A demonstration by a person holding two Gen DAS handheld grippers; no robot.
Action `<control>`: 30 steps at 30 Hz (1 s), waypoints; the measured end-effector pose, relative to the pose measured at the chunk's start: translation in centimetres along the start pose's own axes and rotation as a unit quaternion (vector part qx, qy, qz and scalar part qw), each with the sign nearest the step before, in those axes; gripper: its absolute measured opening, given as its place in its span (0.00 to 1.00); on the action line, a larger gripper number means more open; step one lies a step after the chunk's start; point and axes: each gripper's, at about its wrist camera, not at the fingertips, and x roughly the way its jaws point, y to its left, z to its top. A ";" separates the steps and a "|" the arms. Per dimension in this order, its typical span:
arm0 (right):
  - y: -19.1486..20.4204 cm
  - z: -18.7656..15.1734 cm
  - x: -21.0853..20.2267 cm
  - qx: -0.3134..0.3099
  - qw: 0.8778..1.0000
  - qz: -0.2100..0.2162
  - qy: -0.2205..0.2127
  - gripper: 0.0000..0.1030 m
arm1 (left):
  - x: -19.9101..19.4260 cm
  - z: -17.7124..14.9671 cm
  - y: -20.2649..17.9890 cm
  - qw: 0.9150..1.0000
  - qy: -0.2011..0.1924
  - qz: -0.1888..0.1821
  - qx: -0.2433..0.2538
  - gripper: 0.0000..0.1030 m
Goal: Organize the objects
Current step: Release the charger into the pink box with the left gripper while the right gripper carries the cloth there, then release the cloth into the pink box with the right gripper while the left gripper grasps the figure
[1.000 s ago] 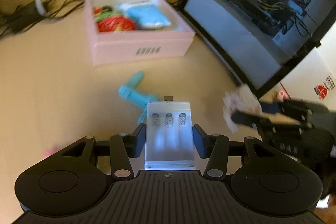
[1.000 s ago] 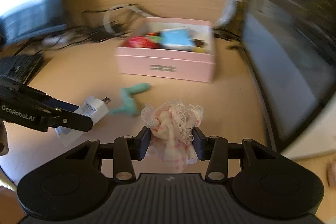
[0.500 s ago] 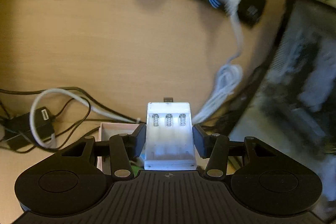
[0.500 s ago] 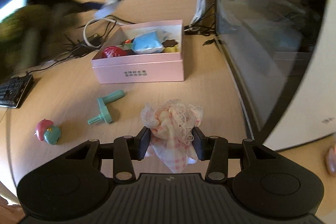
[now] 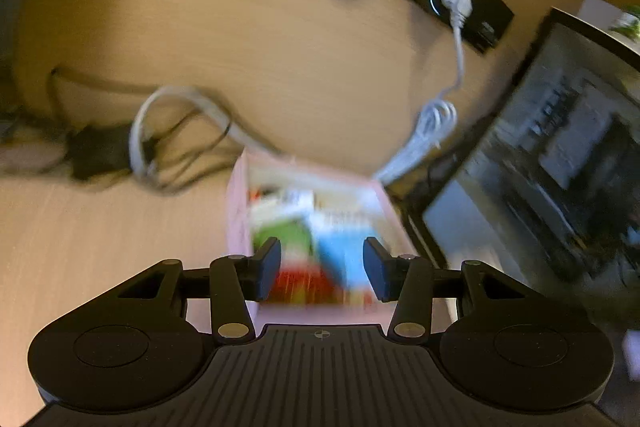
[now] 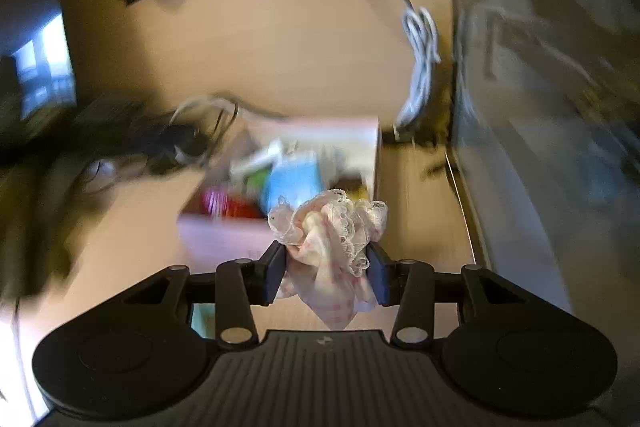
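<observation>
Your left fingers (image 5: 322,269) stand apart, just narrowed, nothing between them, above the pink box (image 5: 240,211). Your right fingers (image 6: 326,277) pinch the lace cloth (image 6: 328,239) over the box's near wall, bare desk (image 6: 424,211) alongside.

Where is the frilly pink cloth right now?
In the right wrist view, the cloth is pinched in the right tool, just in front of the pink box.

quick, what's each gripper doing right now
left gripper: open, nothing between the jaws, over the pink box
right gripper: shut on the lace-trimmed cloth
</observation>
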 end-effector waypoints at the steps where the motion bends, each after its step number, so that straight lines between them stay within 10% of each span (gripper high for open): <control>1: 0.0 1.3 1.2 0.012 1.000 0.004 0.000 0.42 | -1.2 -1.1 0.5 1.000 0.011 -0.003 -0.006 0.48; 12: -1.5 10.5 17.8 0.142 0.983 -0.076 0.089 0.42 | -9.8 -10.2 7.1 0.990 0.048 0.024 -0.127 0.41; 16: -1.8 10.1 21.2 0.138 0.973 -0.109 0.151 0.60 | -12.5 -11.4 8.5 0.987 0.022 0.034 -0.155 0.41; 23: -1.5 12.0 14.1 0.138 0.984 -0.095 0.062 0.84 | -13.4 -12.5 9.4 0.983 0.039 0.048 -0.175 0.41; 30: 2.8 7.6 3.8 -0.029 0.998 -0.062 -0.017 0.84 | -11.3 -12.7 8.8 0.969 0.100 0.070 -0.214 0.41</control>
